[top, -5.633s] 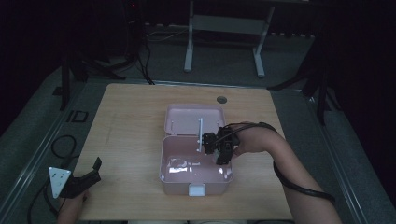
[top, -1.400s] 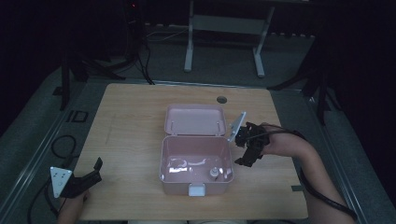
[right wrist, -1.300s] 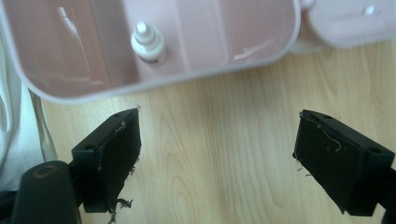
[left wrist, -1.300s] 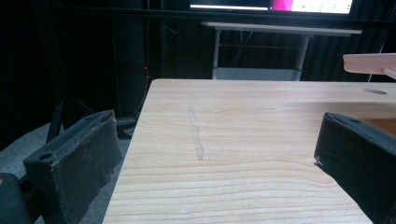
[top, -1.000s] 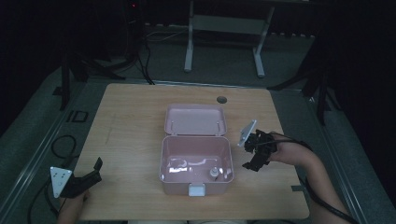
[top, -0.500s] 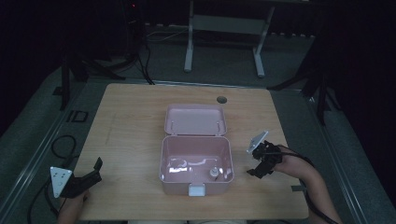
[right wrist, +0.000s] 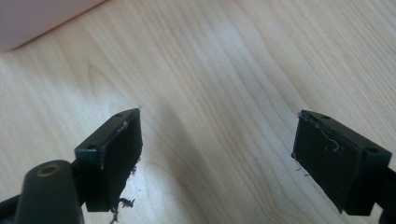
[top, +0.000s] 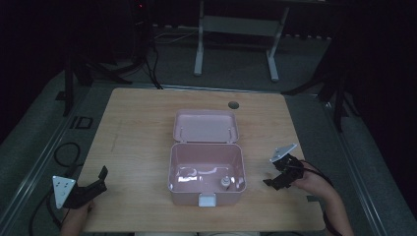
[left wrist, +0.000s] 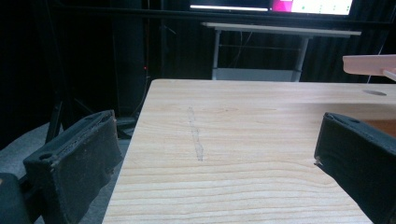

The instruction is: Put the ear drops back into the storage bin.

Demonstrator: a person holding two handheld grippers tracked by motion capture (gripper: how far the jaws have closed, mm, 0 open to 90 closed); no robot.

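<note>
Wooden table (top: 137, 128) carries an open pink box (top: 206, 169), lid back, with a small bottle (top: 225, 182) inside. Right gripper (top: 276, 179) sits just right of the box, jaws wide, holding nothing. Left gripper (top: 93, 184) rests at the table's near-left corner, jaws wide, empty.

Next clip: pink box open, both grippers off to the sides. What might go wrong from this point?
The lid of the pink box lies flat behind it, so closing it means reaching across; the right gripper may nudge the box. The small object inside sits loose and may shift. The left gripper rests at the table edge, far from steadying anything.
</note>
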